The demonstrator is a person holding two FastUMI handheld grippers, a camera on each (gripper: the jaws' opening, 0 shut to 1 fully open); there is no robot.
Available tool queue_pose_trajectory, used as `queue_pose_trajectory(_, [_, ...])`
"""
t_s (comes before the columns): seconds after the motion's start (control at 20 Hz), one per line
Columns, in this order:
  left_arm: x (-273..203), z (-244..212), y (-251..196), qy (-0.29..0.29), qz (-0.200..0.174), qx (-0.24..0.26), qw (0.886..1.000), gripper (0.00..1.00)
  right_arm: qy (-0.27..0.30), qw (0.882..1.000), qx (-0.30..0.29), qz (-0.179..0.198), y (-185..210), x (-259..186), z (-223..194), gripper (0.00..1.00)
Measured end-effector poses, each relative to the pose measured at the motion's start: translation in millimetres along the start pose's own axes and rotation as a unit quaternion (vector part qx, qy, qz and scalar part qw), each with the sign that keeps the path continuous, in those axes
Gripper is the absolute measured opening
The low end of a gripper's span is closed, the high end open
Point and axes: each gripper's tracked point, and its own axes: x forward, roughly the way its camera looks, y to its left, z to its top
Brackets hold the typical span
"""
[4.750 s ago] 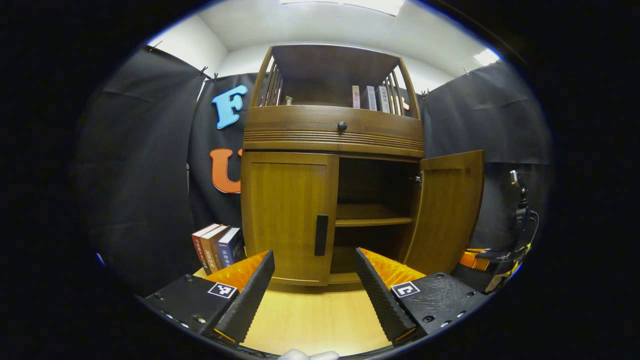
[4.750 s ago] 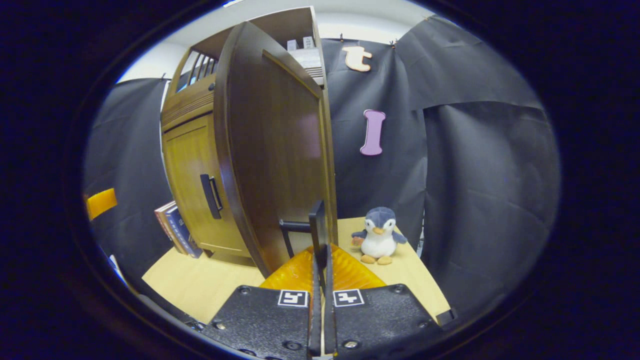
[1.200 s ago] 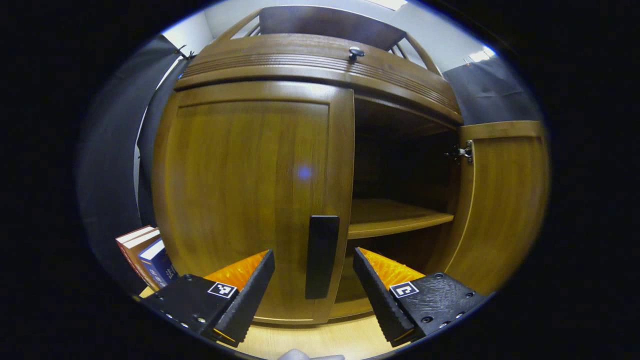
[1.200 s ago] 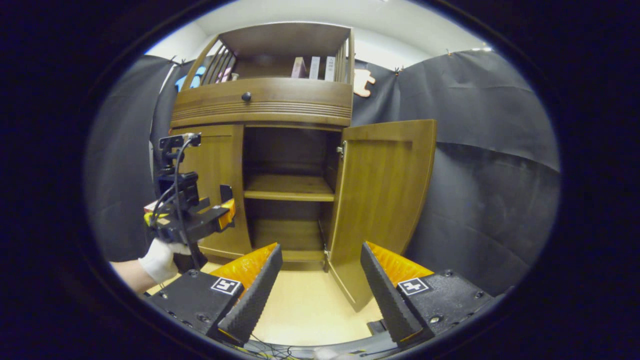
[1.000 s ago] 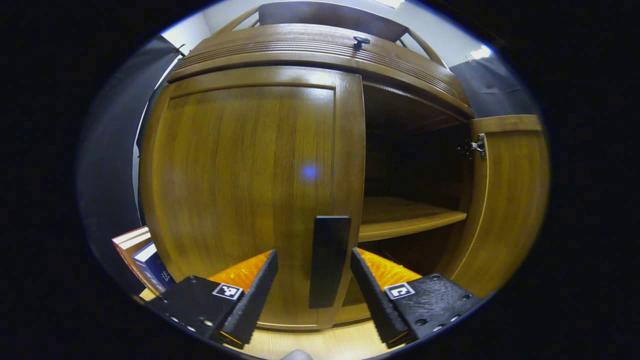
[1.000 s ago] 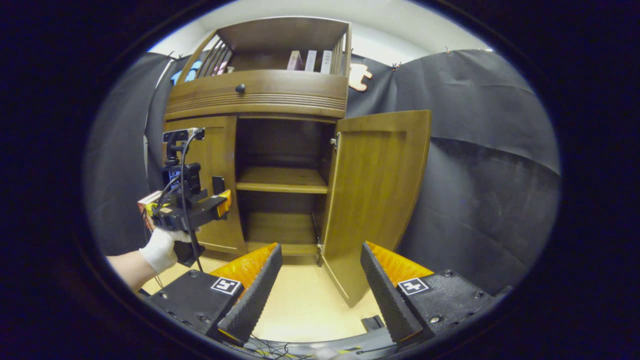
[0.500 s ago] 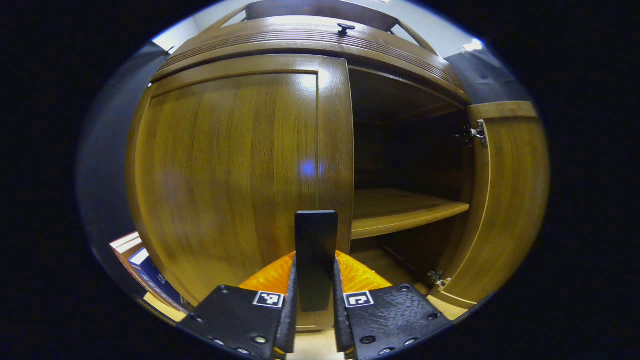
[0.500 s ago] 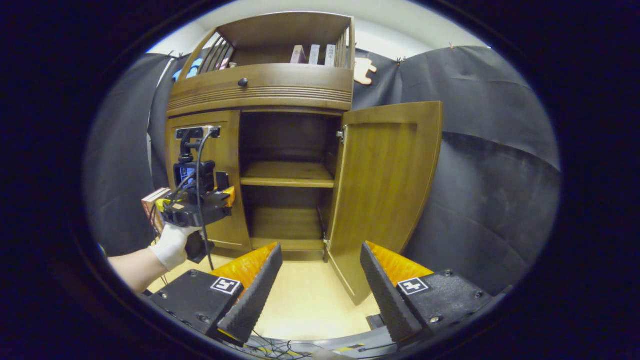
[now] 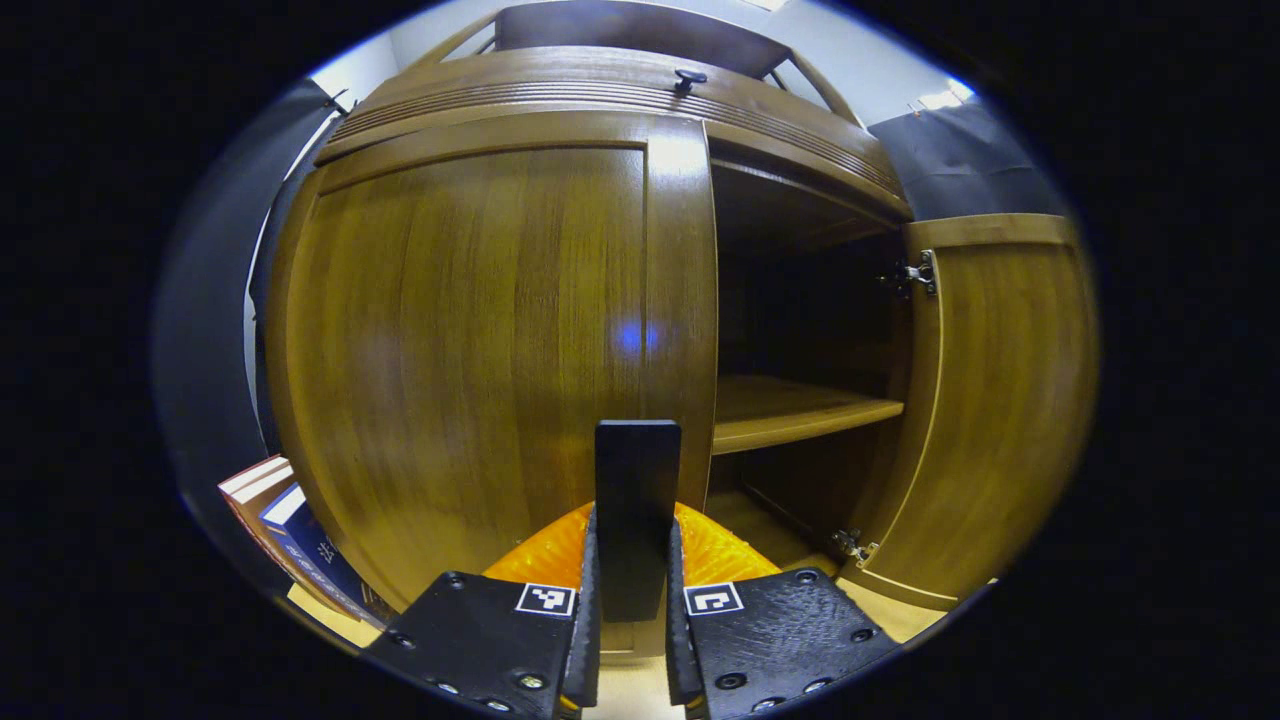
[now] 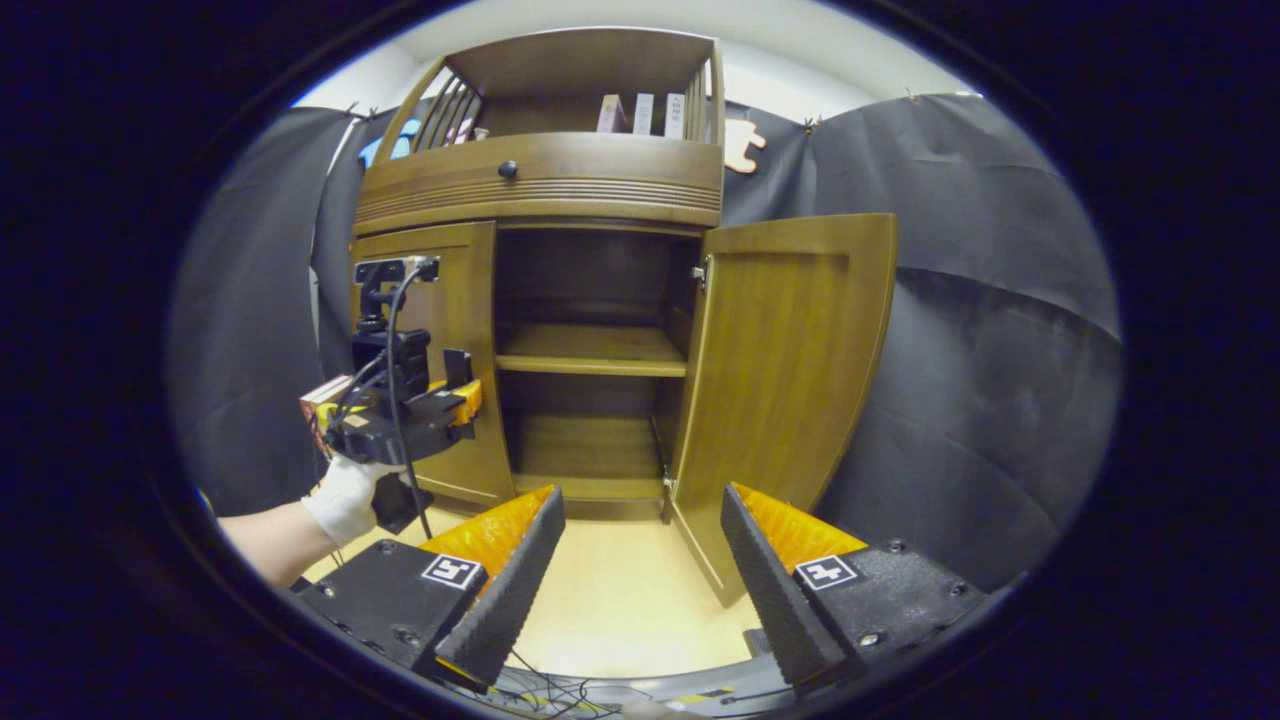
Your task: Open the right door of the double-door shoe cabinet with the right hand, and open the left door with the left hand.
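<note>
Wooden left door [image 9: 480, 340] is just starting to swing as my left gripper [image 9: 632, 610], newly clamped on its handle [image 9: 636, 500] at six o'clock, is pulling, while my right gripper [image 10: 640, 570] is hanging wide beside the opened right door [image 10: 780, 370].

The cabinet [image 10: 590, 190] is showing brown varnished wood; its left door [image 9: 480, 330] is gleaming glossy, grain visible. The handle [image 9: 636, 510] is looking matt and smooth. The hinge [image 9: 915, 274] is shining as metal. The wall cloth [image 10: 990, 300] is hanging matt and creased.
</note>
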Motion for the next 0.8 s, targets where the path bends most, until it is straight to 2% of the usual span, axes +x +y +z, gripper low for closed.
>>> queue_pose_trajectory(0.35, [-50,-3,5,-0.005,-0.023,0.007,1.000,0.25,0.002,1.000,0.003,0.015,9,-7,-5,1.00])
queue_pose_trajectory(0.8, [-127,-9,36,-0.001,-0.013,-0.003,1.000,0.25,-0.004,0.998,-0.005,0.058,41,-16,-7,0.99])
